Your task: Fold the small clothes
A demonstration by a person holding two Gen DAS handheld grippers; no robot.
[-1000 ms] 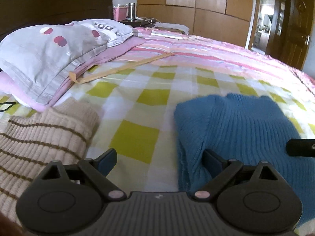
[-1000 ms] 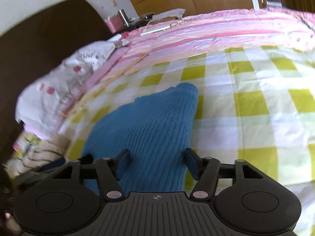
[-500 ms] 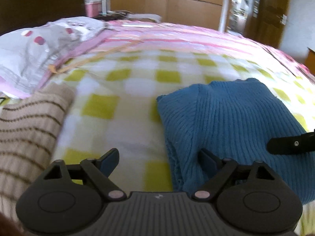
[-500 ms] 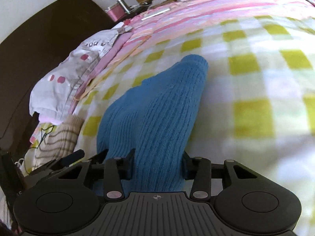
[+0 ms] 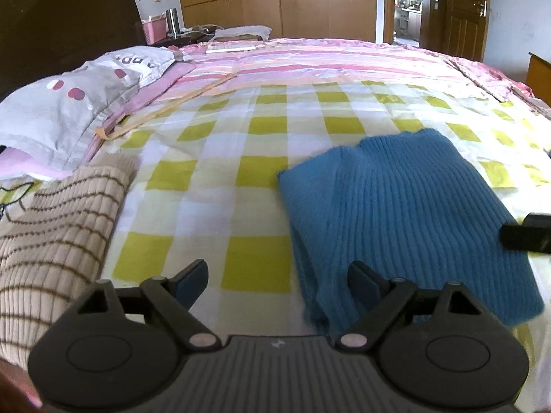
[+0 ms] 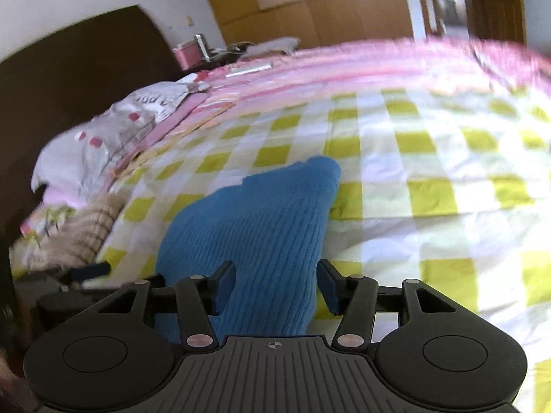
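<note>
Blue ribbed knit — folded, flat on the checked bedspread.

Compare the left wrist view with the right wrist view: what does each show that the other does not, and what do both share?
Only the left wrist view shows the open doorway, the brown door and the whole top of the folded blue sweater, with the left gripper wide open over the checked bedcover.

Only the right wrist view shows the right gripper, jaws opening, astride the near end of the sweater without pressing on it.

Both share the sweater, the bedcover, the striped beige sweater, the grey pillow and the dark headboard.
</note>
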